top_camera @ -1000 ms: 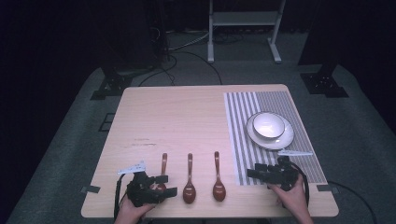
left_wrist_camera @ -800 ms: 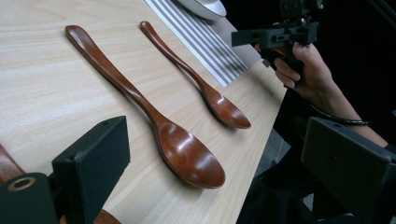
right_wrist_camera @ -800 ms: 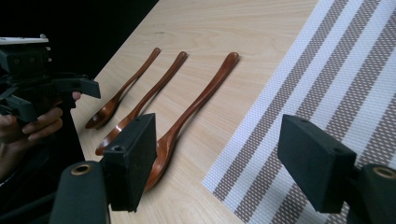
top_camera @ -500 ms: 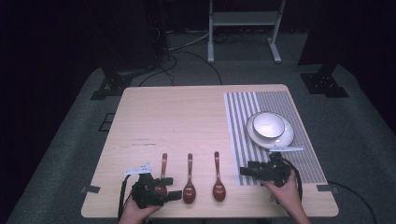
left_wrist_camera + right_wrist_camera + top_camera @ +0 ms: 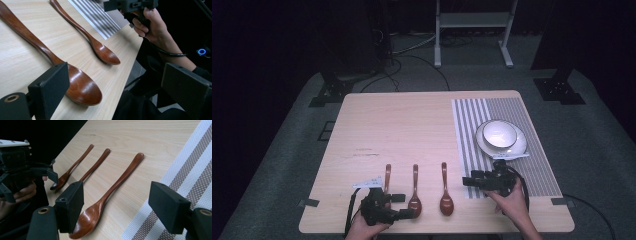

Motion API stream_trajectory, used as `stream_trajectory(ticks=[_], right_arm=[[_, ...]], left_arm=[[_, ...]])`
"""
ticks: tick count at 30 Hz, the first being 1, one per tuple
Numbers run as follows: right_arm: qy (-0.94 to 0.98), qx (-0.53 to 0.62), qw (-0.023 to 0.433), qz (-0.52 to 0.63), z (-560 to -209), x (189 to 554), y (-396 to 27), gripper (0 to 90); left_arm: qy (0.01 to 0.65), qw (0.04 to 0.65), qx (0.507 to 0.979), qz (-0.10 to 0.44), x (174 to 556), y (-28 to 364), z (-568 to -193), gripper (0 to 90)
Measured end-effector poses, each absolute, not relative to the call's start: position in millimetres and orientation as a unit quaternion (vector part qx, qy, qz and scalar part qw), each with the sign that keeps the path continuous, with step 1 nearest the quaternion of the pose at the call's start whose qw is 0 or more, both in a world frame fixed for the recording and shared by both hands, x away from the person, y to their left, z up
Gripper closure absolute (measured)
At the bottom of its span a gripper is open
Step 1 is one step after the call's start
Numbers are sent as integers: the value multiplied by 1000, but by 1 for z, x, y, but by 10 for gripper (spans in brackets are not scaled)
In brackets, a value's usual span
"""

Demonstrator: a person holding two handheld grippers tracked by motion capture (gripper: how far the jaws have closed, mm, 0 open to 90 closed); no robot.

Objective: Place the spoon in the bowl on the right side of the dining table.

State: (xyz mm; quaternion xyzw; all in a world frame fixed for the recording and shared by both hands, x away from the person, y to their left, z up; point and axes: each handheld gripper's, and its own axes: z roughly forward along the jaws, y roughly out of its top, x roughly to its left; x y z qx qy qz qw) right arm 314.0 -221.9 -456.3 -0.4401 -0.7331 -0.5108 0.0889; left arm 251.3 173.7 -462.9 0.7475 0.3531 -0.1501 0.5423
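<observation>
Right tool [image 5: 474, 182], open and empty, has swung leftward toward the right spoon [image 5: 446, 197], likely about to grasp it. Left tool [image 5: 404, 206], also open and empty, waits by the middle spoon [image 5: 414, 199].

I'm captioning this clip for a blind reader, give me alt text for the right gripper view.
An open right claw points across a wooden table at three brown wooden spoons, its jaws spread over the nearest spoon. A striped placemat lies at the right, and the left claw at the left edge.

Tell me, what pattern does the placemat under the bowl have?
The placemat has grey and white stripes; the high view shows it best.
</observation>
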Motion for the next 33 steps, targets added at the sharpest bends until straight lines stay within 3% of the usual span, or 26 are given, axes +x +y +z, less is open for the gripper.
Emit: stream_trajectory(ticks=[33], right_arm=[[-755,-409,96,-503,-442,324,-189,274]], left_arm=[[336,484,784,-197,248,147,-483,71]])
